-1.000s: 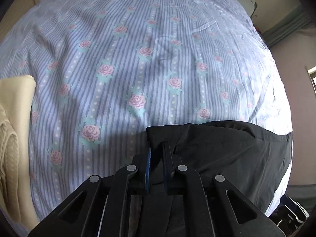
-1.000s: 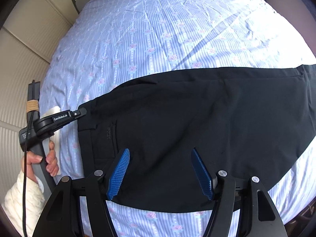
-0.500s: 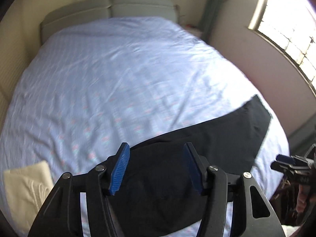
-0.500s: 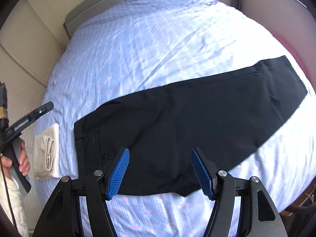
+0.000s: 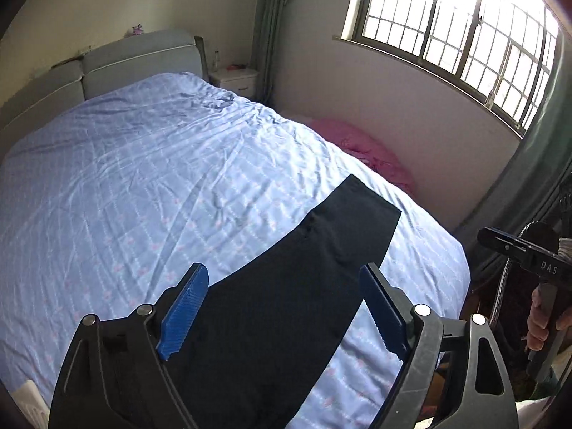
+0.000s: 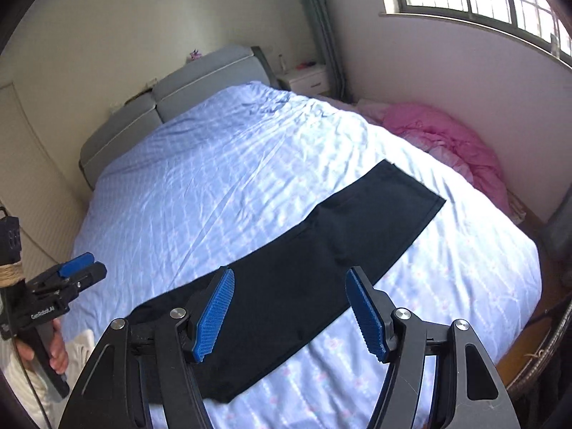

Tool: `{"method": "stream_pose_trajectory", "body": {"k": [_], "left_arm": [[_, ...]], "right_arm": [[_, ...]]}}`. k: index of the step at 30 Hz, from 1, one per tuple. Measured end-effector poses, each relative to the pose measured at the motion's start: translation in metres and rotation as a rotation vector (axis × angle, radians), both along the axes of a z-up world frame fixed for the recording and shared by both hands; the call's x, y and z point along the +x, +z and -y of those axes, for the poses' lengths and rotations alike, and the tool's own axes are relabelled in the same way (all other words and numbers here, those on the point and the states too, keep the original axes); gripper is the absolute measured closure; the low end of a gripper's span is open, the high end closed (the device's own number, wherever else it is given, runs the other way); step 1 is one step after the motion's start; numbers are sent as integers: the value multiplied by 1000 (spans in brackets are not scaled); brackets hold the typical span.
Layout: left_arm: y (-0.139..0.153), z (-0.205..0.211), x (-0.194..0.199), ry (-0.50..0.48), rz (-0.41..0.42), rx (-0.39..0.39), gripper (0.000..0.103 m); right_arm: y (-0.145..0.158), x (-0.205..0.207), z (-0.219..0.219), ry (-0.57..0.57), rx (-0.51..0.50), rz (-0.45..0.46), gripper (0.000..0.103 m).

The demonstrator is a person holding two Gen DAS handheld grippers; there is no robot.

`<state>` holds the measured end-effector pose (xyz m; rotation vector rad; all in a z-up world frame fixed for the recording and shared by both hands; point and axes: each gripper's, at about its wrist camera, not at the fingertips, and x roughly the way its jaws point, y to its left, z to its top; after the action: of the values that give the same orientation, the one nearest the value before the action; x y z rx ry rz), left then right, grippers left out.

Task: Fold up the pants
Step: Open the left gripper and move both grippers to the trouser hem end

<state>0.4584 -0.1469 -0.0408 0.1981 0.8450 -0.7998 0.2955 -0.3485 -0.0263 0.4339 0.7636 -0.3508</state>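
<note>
The pants (image 6: pixel 321 268), black and matte, were laid flat as one long, narrow band diagonally across the near part of the bed (image 6: pixel 214 186), the straight-cut hem (image 6: pixel 414 184) toward the window side. The sheet (image 5: pixel 143 178) beneath was pale blue, finely creased, and patterned with small pink flowers. Above the pants, the left gripper (image 5: pixel 282 312) and right gripper (image 6: pixel 289 312) were held with ribbed blue fingers (image 6: pixel 214 316) spread wide, nothing gripped. A crumpled pink blanket (image 6: pixel 447 139) was heaped beside the bed.
</note>
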Motion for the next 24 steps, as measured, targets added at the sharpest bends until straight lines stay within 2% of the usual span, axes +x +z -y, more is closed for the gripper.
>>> {"method": "stream_pose_trajectory", "body": {"k": [2,5,8,12,15,19,24], "left_arm": [[-2,42,6,-9,-33,-4,12],[-5,106,17,-27,-72,-5,12],[-8,170,34,-43,-53,24,12],[-21,250,54,-140,-35,88,11],[-43,308,73,-234,-39,138,12],[-77,373,98,-329,-56,192,12],[-137,439,135,-393,-145,233,12]], "right_arm": [[0,-8,40,-16,11,21,37],[-3,-17,102,-46,51,58,37],[-10,-21,164,-75,88,74,37],[-24,-7,232,-101,107,66,37],[-41,6,273,-120,142,89,39],[-81,32,307,-157,195,91,47],[-137,56,341,-205,270,76,50]]}}
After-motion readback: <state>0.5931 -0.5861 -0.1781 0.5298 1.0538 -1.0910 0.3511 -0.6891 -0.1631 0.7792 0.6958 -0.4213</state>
